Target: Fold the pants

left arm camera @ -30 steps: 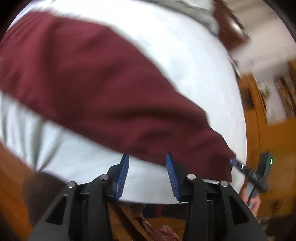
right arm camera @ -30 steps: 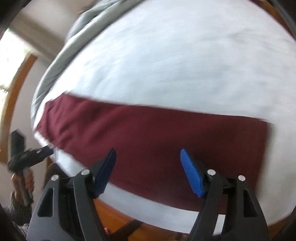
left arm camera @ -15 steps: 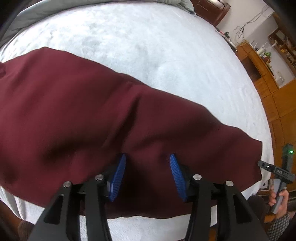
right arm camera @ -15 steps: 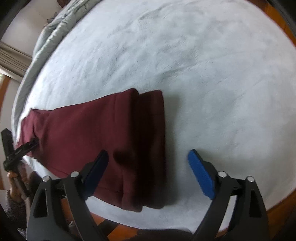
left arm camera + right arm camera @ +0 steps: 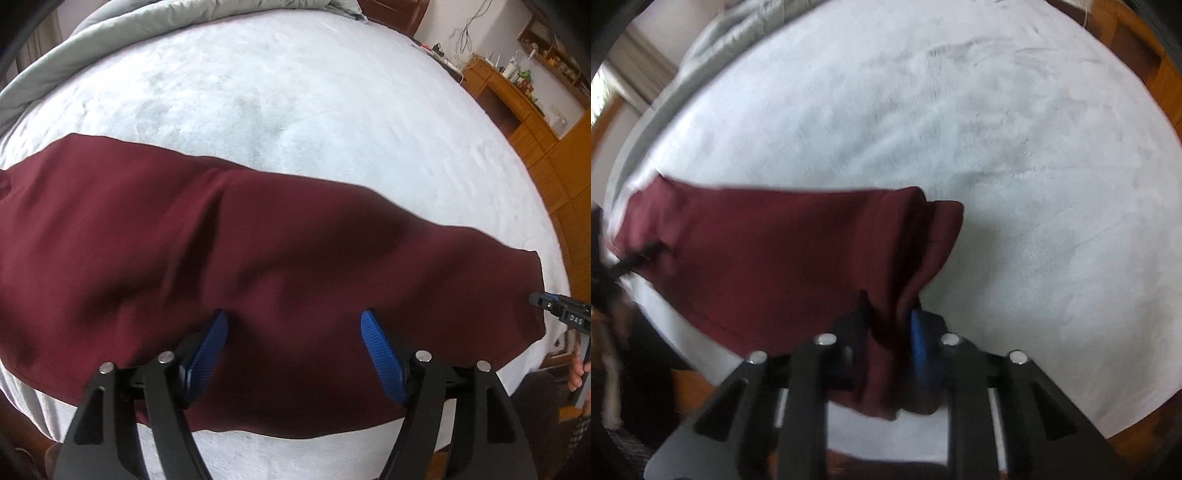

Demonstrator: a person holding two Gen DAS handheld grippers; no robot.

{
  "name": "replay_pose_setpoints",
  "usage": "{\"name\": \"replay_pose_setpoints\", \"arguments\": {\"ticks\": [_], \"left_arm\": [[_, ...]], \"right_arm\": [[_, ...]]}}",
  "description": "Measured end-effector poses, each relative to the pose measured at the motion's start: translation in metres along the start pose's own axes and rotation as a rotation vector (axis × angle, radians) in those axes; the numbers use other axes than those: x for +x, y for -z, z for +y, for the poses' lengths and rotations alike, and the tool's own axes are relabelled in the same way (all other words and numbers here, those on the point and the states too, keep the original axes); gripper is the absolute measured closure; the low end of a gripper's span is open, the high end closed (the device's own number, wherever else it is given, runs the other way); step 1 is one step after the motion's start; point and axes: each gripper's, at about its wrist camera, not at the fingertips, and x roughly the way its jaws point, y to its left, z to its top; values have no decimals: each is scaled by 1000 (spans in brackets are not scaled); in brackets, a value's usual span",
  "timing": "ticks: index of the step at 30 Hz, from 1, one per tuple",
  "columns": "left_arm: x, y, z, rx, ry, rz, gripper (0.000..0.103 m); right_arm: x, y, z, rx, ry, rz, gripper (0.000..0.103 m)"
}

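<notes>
Pants point(image 5: 775, 251) could slip off the bed point(image 5: 997, 147) if the right gripper point(image 5: 888, 317), fingers pinching their end, pulls while the left gripper point(image 5: 295, 343) stays spread.

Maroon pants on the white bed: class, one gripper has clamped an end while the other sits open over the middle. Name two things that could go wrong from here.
1. The right gripper pinches a bunched end of the maroon pants; the layers look uneven, so one may slip free when lifted.
2. The left gripper is open and holds nothing, so the rumpled middle could drag across the white bed cover and skew the fold.
</notes>
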Motion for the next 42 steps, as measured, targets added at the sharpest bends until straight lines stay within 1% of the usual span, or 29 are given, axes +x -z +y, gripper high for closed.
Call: {"name": "replay_pose_setpoints", "arguments": {"ticks": [2, 4, 6, 7, 8, 9, 10, 11, 12, 14, 16, 17, 18, 19, 20, 21, 22, 23, 24, 26, 27, 29, 32, 33, 35, 36, 39, 40, 42], "left_arm": [[-4, -5, -9, -4, 34, -4, 29], [-12, -9, -20, 13, 52, -35, 29], [-21, -14, -32, 38, 86, -64, 29], [-28, -17, -42, 54, 121, -90, 29], [-30, -19, -47, 62, 135, -105, 29], [-33, -21, -56, 81, 145, -128, 28], [-31, -22, -62, 95, 140, -136, 27], [-27, -22, -67, 105, 136, -137, 27], [-23, -21, -68, 109, 131, -134, 27], [-4, -16, -70, 103, 109, -104, 27], [24, -18, -74, 96, 83, -24, 28], [35, -20, -75, 103, 77, -6, 28], [35, -16, -78, 133, 60, -26, 28], [33, -15, -81, 155, 50, -29, 28], [30, -14, -83, 177, 44, -30, 28], [28, -13, -83, 179, 52, -28, 28], [23, -13, -80, 163, 79, -22, 28], [20, -12, -74, 145, 96, -16, 27], [14, -9, -64, 128, 100, -12, 27], [9, -4, -50, 100, 71, 0, 27], [6, 0, -41, 91, 54, 2, 27], [9, 1, -35, 86, 64, 8, 27], [7, 5, -32, 92, 70, -11, 27], [5, 4, -31, 82, 78, -12, 27], [4, 2, -24, 44, 105, -6, 27], [-2, 0, -17, 12, 119, -6, 27], [-28, -1, 2, -14, 92, -44, 27], [-45, -3, 19, -35, 59, -71, 27], [-65, -5, 56, -99, -2, -81, 27]], "right_arm": [[-17, -2, 3, -26, 9, -34, 86], [-43, -7, 6, -55, 39, -87, 87], [-65, -10, 0, -40, 31, -119, 88], [-73, -12, -4, -32, 32, -132, 88], [-75, -17, -3, -19, 39, -141, 88], [-76, -18, -7, -5, 48, -140, 89], [-75, -18, -15, 10, 89, -136, 101], [-72, -19, -24, 18, 166, -131, 101], [-63, -18, -39, 60, 194, -116, 100], [-40, -13, -65, 153, 92, -52, 100], [-18, -7, -62, 131, 67, -19, 99], [-12, -6, -57, 113, 74, -10, 98], [-7, -7, -51, 98, 58, 9, 97], [-7, -7, -47, 95, 50, 9, 91], [-10, -7, -45, 93, 36, 8, 81], [-16, -7, -42, 90, 22, -3, 70], [-23, -9, -40, 90, 24, -11, 45], [-31, -7, -37, 70, 29, -26, 42], [-36, -7, -35, 55, 31, -35, 43], [-44, -4, -29, 39, 41, -49, 44], [-45, -4, -28, 40, 26, -54, 44], [-44, 0, -24, 41, -24, -48, 44], [-21, -3, -19, 44, -37, 4, 44], [-6, -4, -15, 51, -45, 35, 44], [10, -3, -14, 52, -14, 71, 43], [13, -4, -12, 46, 1, 73, 42], [4, -11, -1, 38, 31, 59, 42], [-2, -14, 6, 25, 31, 41, 42], [-12, -21, 25, -4, 1, 9, 42]]}}
